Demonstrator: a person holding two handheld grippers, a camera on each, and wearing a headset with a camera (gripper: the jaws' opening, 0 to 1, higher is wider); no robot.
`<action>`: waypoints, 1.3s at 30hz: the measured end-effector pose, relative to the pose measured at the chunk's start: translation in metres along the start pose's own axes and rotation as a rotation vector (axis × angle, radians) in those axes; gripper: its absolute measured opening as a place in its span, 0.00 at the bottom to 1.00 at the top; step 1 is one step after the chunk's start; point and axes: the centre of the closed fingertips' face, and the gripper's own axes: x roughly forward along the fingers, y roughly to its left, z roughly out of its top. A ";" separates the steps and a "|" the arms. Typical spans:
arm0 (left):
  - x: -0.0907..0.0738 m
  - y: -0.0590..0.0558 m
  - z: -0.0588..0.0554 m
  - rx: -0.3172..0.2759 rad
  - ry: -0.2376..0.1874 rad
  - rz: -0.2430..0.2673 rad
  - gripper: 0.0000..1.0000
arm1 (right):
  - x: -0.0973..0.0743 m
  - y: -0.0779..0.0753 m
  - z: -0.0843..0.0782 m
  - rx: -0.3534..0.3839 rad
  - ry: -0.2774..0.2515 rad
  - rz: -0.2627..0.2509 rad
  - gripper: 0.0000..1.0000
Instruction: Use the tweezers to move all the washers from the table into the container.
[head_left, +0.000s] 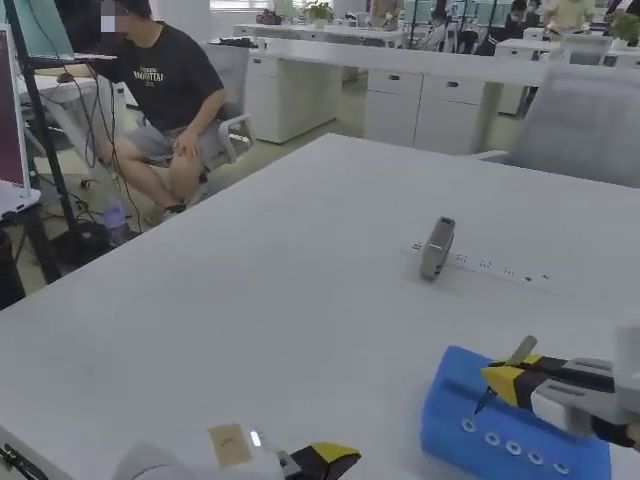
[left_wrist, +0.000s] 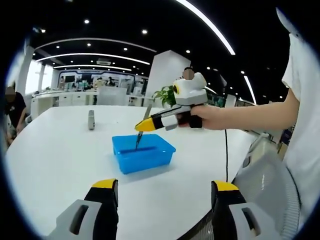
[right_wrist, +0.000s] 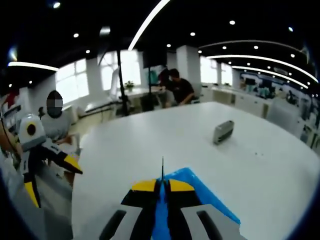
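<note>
We clamp the tweezers (head_left: 521, 351) in our right gripper (head_left: 497, 375), tips over the blue container (head_left: 448, 425), their catch unclear; our left gripper (left_wrist: 164, 184) gapes empty.

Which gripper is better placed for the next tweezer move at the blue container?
Right. The right gripper is shut on the tweezers, their tip pointing down over the blue container. The left gripper is open, holds nothing, and sits back near the table edge, apart from the container.

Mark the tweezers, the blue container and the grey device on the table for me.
tweezers (head_left: 521, 351): head view, upper grey end.
blue container (left_wrist: 142, 162): left gripper view, near side wall.
grey device (head_left: 437, 247): head view, middle of its body.
</note>
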 end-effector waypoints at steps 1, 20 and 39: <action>-0.001 0.000 0.001 -0.005 -0.007 -0.002 0.76 | -0.007 0.006 0.001 0.003 -0.009 0.008 0.03; -0.014 0.016 0.031 -0.268 -0.116 -0.036 0.58 | -0.083 0.061 -0.066 0.003 0.078 0.071 0.03; 0.028 -0.074 0.031 0.109 0.167 -0.449 0.04 | -0.080 0.119 -0.115 -0.112 0.253 0.250 0.03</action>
